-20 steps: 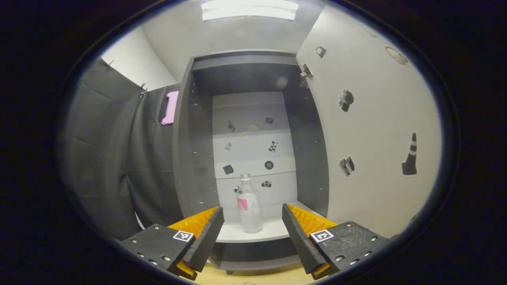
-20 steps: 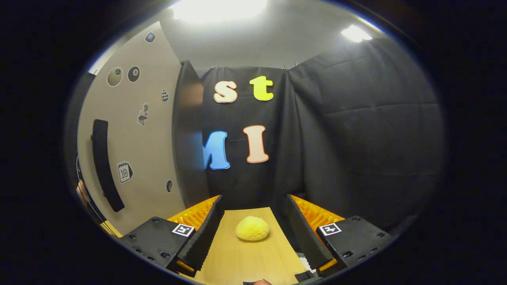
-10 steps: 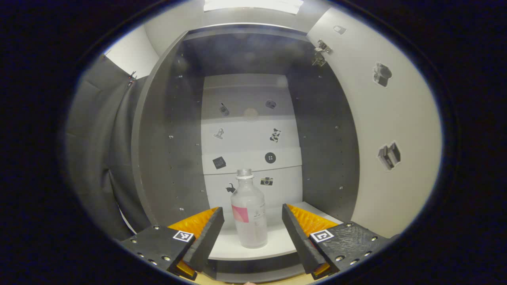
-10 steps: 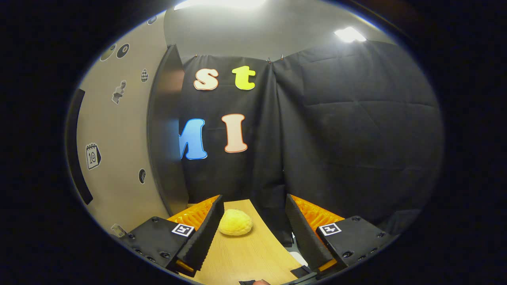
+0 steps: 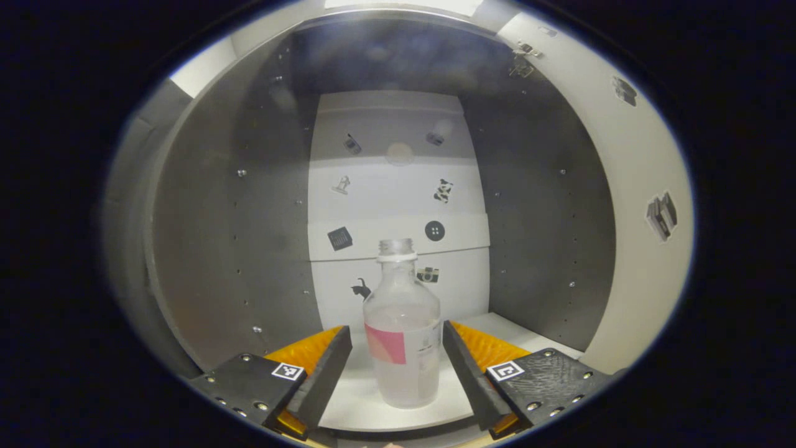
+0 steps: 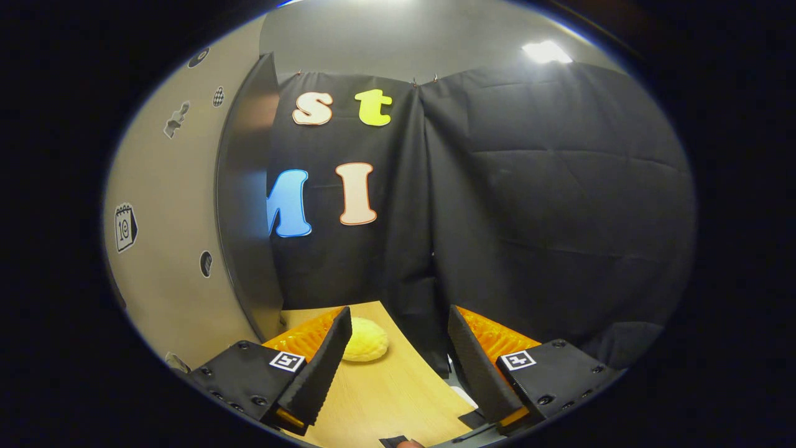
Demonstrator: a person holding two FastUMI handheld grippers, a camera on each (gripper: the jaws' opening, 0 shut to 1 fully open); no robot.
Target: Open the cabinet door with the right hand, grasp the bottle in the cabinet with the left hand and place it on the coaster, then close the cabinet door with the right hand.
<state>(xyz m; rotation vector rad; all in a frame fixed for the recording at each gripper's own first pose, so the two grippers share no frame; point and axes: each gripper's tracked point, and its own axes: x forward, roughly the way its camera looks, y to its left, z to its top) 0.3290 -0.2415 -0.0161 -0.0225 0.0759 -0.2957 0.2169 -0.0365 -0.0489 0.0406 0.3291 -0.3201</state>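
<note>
bottle (image 5: 402, 336) looks like clear, slightly frosted plastic with a glossy paper label, cabinet (image 5: 236, 218) walls are matt grey board over a smooth white shelf (image 5: 497, 330), table (image 6: 385, 398) is light wood grain, and the booth wall (image 6: 547, 205) is matt black cloth

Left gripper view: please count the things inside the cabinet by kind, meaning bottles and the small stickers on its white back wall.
Bottles: 1, the bottle standing on the cabinet floor.
Stickers on the back wall: 7 that I can make out.
Total: 8.
</note>
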